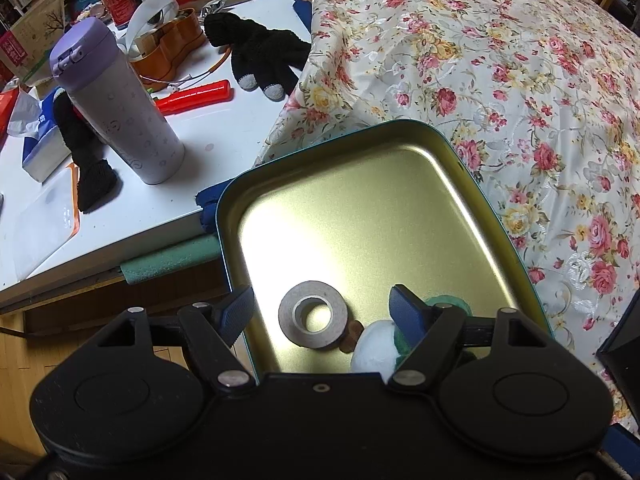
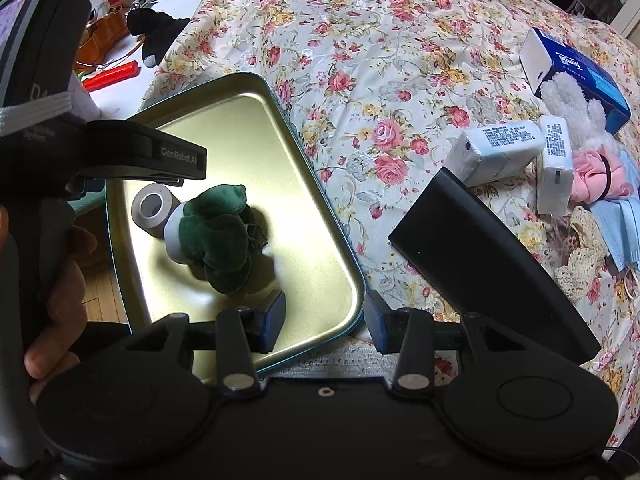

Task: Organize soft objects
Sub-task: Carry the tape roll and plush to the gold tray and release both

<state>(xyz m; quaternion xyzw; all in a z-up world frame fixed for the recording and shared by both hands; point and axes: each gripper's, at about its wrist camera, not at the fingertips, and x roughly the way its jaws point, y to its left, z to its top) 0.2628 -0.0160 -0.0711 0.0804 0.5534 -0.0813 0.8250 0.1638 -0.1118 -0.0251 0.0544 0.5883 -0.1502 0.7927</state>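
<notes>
A gold metal tin [image 1: 400,184] with a teal rim lies on the floral bedspread [image 1: 500,60]; it also shows in the right wrist view [image 2: 320,248]. In it lie a grey tape roll [image 1: 312,314], also in the right view [image 2: 154,208], and a green and white plush toy [image 2: 216,236], also in the left view [image 1: 374,348]. My left gripper [image 1: 324,310] is open over the tin's near end, its fingers either side of the roll. My right gripper [image 2: 326,322] is open and empty, straddling the tin's near rim. Further soft things lie at right: a white plush [image 2: 572,100], pink cloth [image 2: 596,180], face masks [image 2: 620,220].
A white table [image 1: 224,128] at left holds a purple flask [image 1: 120,108], black gloves [image 1: 260,52], a red tool [image 1: 196,96] and an orange box. On the bed lie a tissue box [image 2: 576,68], two tissue packs [image 2: 500,148], crochet lace [image 2: 580,256] and a black flat object [image 2: 492,260].
</notes>
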